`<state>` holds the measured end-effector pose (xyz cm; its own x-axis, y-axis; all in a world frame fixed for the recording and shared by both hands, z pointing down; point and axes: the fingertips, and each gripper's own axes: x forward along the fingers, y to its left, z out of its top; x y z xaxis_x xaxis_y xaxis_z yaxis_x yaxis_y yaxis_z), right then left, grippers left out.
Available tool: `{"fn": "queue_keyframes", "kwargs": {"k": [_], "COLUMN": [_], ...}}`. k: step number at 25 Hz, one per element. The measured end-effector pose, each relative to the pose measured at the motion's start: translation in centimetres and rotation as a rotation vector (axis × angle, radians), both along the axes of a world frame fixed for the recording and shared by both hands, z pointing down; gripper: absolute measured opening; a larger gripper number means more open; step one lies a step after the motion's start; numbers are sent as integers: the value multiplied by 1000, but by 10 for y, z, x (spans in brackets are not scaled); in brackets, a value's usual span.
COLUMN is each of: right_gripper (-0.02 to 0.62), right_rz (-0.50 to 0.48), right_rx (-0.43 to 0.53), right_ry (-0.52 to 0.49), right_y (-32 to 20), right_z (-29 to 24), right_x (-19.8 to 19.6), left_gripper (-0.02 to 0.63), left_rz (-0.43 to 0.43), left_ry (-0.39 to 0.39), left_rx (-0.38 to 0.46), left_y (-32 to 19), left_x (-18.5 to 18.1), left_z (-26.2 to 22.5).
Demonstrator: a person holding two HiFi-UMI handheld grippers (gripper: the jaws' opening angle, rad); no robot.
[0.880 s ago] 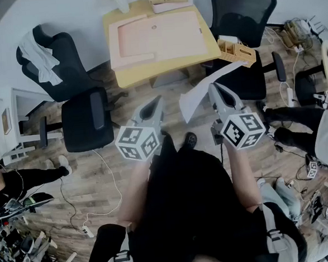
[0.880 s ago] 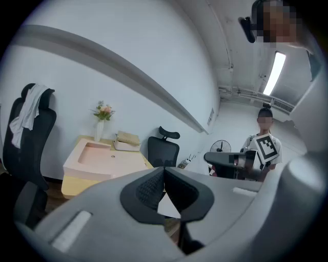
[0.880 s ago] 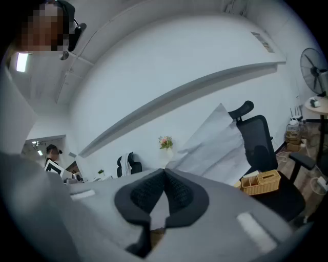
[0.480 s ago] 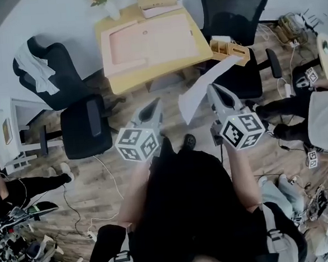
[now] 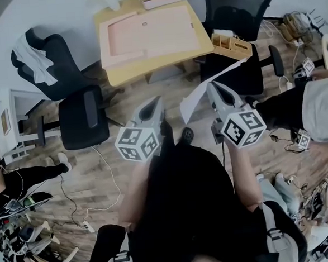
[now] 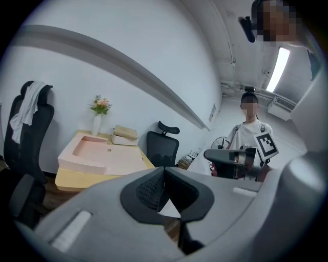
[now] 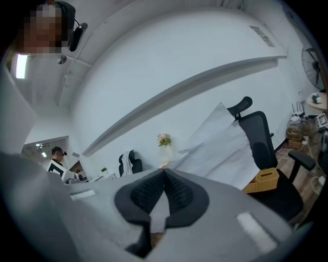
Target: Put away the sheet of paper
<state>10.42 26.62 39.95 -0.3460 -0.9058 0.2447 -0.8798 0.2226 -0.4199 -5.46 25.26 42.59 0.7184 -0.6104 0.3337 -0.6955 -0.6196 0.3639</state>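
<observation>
Wood-plank floor (image 5: pixel 99 171), seen from above, carried one yellow surface (image 5: pixel 159 62) against the pale wall.

- Pink moulded tray (image 5: pixel 152 36): lay on the surface and covered most of its top.
- Vase of flowers (image 6: pixel 99 115): stood at the far edge of the surface, beside the tray.
- Black office chairs, three: one (image 5: pixel 83 117) left of the surface; one behind it with a white cloth (image 5: pixel 32 53) draped over its back; one (image 5: pixel 234 8) at the right end of the surface.
- Wooden organiser (image 5: pixel 232 44): sat on the right-hand chair's seat.
- Sheet of paper (image 5: pixel 203 94): white, off the surface, held in the air above the floor. It was pinched at one lower edge and rose slantwise up and to the right toward the right-hand chair.
- Right tongs (image 5: pixel 212 86): closed on the sheet of paper (image 7: pixel 220 143), pads meeting at the tip (image 7: pixel 164 172) with the sheet pressed between them.
- Left tongs (image 5: pixel 157 102): closed tip to tip (image 6: pixel 164 170), holding nothing, just left of the sheet and apart from it.
- Person (image 6: pixel 251 133): stood beyond the right tongs, in a white top.
</observation>
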Motion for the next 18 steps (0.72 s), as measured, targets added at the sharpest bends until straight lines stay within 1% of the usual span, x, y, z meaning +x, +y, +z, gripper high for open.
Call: {"fn": "queue_keyframes", "kwargs": {"k": [3,7,13,18], "right_gripper": [3,3,3,3], "right_rz": [5,21,52,73], "right_rx": [-19,-34,-54,-44], "right_ry": [-7,-9,8,30], "right_y": [-3,-17,-56,-102], "right_z": [10,17,14,2], "right_x": [3,7,19,23], "left_gripper": [9,9,9,9], "left_rz": [6,16,61,87], "left_ry": [-10,-10,12,26], "left_rx": [-19,-29,-30,-24], "left_y": [-1,-21,-69,-117], "left_x": [2,6,26,31], "left_z": [10,19,14,7]}}
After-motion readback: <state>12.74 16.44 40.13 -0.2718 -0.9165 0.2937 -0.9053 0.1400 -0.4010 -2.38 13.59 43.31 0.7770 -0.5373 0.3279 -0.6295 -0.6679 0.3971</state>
